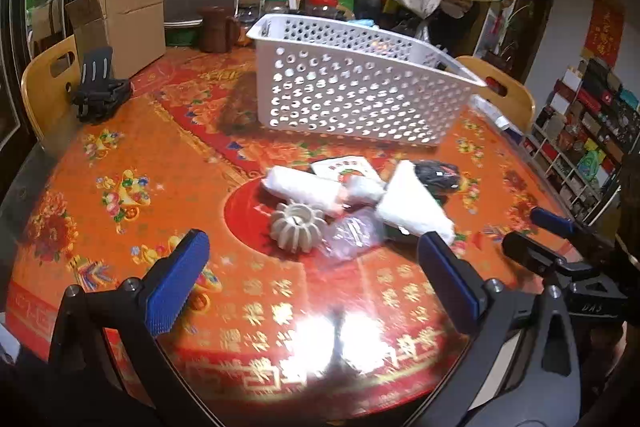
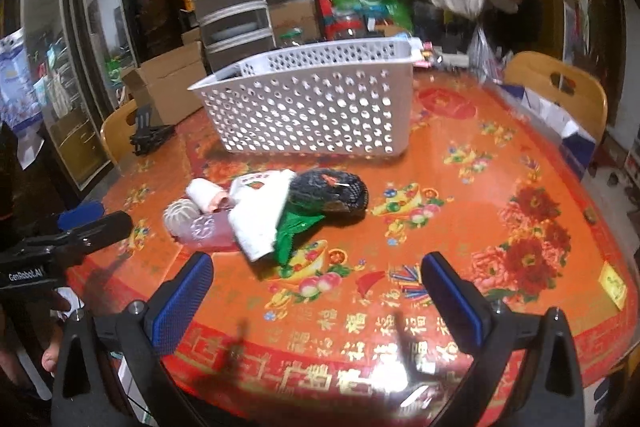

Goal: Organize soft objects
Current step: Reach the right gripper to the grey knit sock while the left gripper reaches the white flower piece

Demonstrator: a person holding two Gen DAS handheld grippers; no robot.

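Fingers (image 1: 178, 283) of left & right gripper (image 2: 316, 297) both spread wide, holding nothing, above table (image 2: 500, 179).

White perforated basket (image 1: 360, 95) on red-orange, gold-lettered floral tablecloth (image 1: 140, 211)

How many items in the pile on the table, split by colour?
White: 4 – roll, small bundle, folded cloth, printed packet
Grey: 1 – ribbed round piece
Clear pinkish: 1 – plastic bag
Black: 1 – mesh bundle
Green: 1 – cloth, partly under the white one
Total: 8, all in front of the white basket.
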